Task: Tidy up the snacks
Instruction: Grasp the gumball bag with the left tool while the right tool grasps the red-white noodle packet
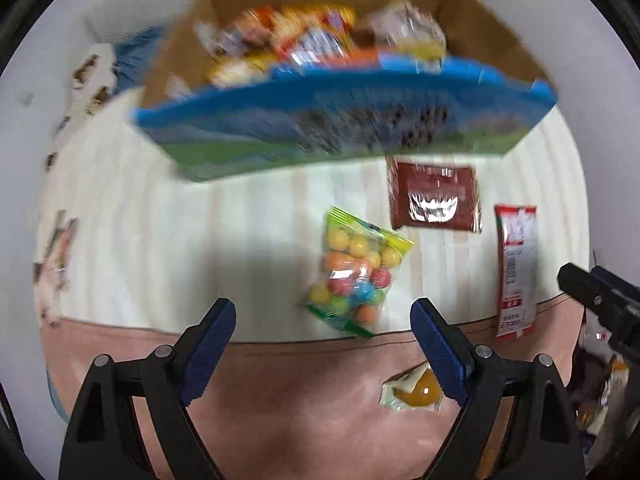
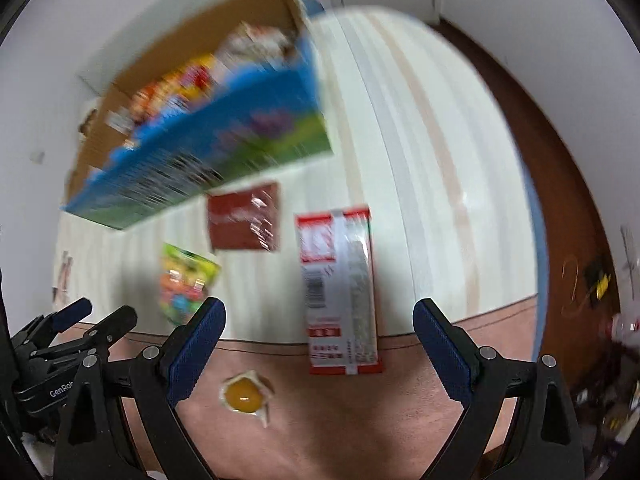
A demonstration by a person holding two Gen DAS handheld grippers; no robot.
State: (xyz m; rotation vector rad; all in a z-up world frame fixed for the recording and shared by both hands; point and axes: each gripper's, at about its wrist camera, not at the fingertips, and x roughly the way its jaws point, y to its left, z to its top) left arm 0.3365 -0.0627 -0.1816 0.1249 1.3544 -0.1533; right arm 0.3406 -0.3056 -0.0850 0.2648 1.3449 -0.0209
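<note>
While both grippers hang above the near part of the bed, neither has hold of anything: the left gripper [image 1: 323, 322] has its jaws spread wide and empty, and the right gripper [image 2: 319, 322] is just as wide and just as empty. The snacks lie on a pale striped sheet [image 1: 160, 220] that gives way, toward the near edge, to a pink cover [image 1: 300, 400]. At the far edge stands a box [image 1: 344, 120], blue and green outside, brown cardboard within, with a heap of wrapped snacks [image 1: 288, 40] inside it; the blur is heavy there, so what they are I cannot say. Just in front of the box lies a brown packet [image 1: 434, 198]. Beside it, nearer, is a candy bag [image 1: 356, 276] of coloured balls, its near end reaching the line where sheet meets cover. A red packet [image 2: 340, 292] with a barcode lies lengthwise across that same line, directly between the right gripper's fingers in its own view. On the pink cover, apart from the rest, sits a small yellow sweet [image 2: 245, 395] in a clear wrapper, close to the right gripper's left finger [image 2: 196, 352]. The two grippers hang side by side, near each other.
</note>
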